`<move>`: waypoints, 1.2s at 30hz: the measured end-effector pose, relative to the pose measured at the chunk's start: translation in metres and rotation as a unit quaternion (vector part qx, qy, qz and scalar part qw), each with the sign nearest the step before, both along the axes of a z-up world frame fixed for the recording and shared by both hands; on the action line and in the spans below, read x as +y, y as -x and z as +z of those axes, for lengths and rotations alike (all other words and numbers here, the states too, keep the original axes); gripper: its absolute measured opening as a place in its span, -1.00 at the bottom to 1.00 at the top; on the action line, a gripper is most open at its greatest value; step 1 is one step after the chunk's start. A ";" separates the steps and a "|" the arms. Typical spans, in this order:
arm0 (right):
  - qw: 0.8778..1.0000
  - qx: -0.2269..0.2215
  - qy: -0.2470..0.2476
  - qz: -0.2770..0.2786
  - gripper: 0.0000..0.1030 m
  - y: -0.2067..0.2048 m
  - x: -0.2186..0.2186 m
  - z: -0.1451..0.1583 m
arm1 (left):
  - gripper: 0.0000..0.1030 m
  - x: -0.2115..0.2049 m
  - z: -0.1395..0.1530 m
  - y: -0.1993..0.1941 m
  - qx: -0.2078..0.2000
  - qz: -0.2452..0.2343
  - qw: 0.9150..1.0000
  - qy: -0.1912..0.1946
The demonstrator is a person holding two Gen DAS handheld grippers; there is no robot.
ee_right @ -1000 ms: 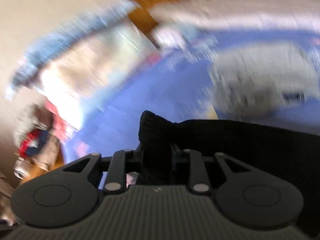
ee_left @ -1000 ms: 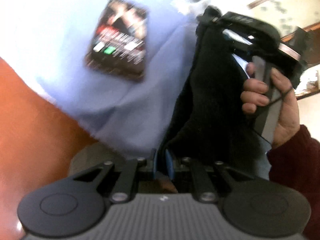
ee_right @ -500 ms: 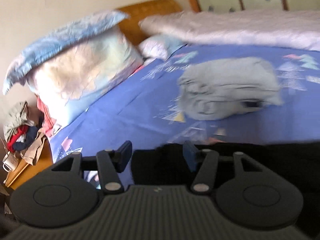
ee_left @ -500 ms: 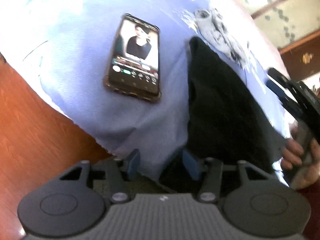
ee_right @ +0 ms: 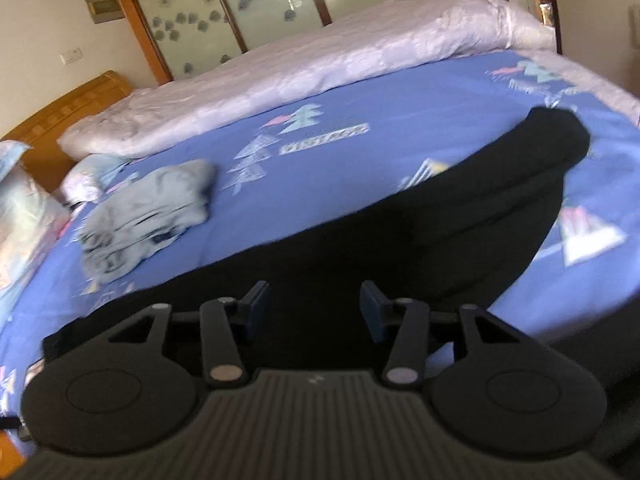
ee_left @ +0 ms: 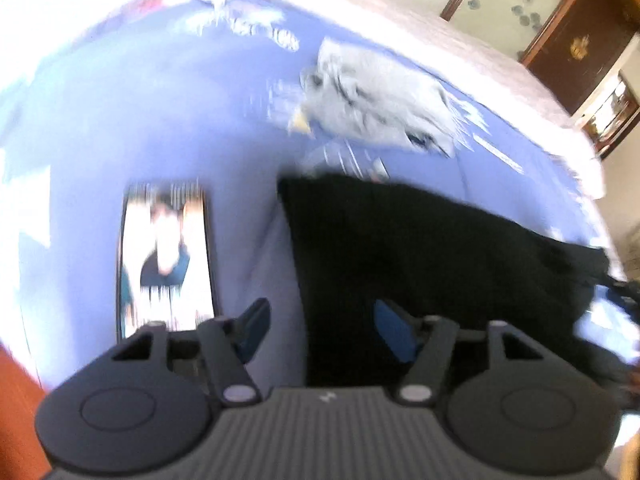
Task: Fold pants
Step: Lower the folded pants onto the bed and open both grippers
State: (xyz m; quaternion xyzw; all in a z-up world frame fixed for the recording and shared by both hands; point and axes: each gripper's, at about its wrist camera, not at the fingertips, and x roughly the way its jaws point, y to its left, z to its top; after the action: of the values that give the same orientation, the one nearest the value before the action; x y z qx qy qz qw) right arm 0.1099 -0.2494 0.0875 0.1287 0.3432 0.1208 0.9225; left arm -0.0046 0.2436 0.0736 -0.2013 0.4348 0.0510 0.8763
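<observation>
The black pants [ee_left: 424, 248] lie flat on the blue bed sheet [ee_left: 160, 112], stretched from the near edge toward the right. In the right wrist view the pants [ee_right: 460, 208] run from the gripper up to the far right. My left gripper [ee_left: 320, 328] is open and empty, over the pants' left edge. My right gripper [ee_right: 314, 310] is open and empty, just above the black cloth.
A phone [ee_left: 164, 256] with a lit screen lies left of the pants. A folded grey garment [ee_left: 380, 100] lies beyond them, also in the right wrist view [ee_right: 148, 216]. A pale quilt [ee_right: 320, 60] covers the bed's far side. Wooden headboard [ee_right: 60, 116] at left.
Both grippers were shut on the black pants a second ago and have opened. The pants now lie flat on the sheet, and both grippers have moved up and back.
</observation>
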 end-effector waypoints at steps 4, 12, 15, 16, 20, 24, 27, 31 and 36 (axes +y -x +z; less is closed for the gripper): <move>0.999 0.040 -0.026 0.009 0.04 -0.041 0.014 -0.012 | 0.48 0.005 -0.010 -0.057 0.019 0.025 0.999 -0.035; 0.983 0.171 -0.046 -0.047 0.13 -0.113 0.075 -0.068 | -0.05 -0.013 -0.043 -0.116 0.045 0.012 0.997 -0.067; 0.991 0.122 0.028 -0.048 -0.80 -0.114 0.097 -0.063 | -0.24 -0.010 -0.055 -0.123 0.049 0.012 0.997 -0.055; 0.992 0.117 0.042 -0.036 -0.94 -0.116 0.103 -0.063 | -0.31 -0.009 -0.056 -0.124 0.046 0.015 0.997 -0.053; 0.998 0.046 0.015 -0.041 -0.95 -0.118 0.097 -0.041 | -0.41 -0.001 -0.042 -0.118 0.017 0.033 0.998 -0.052; 0.997 0.004 -0.058 -0.049 -0.94 -0.129 0.088 -0.017 | -0.41 0.006 -0.032 -0.119 -0.007 0.058 0.997 -0.046; 0.999 0.021 -0.028 -0.032 -0.93 -0.141 0.101 -0.033 | -0.40 0.008 -0.044 -0.128 0.009 0.069 0.996 -0.049; 0.996 0.089 -0.014 -0.013 -0.80 -0.153 0.098 -0.066 | -0.13 0.002 -0.057 -0.129 0.018 0.060 0.995 -0.075; 0.993 0.032 -0.109 -0.023 -0.30 -0.110 0.043 -0.024 | 0.04 0.006 -0.037 -0.111 0.009 0.052 0.995 -0.079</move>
State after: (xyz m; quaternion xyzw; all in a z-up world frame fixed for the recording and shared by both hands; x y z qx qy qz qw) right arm 0.2200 -0.2069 0.0638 0.2399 0.3544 0.1321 0.8941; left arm 0.1063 0.2501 0.0369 -0.1530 0.4262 0.1321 0.8818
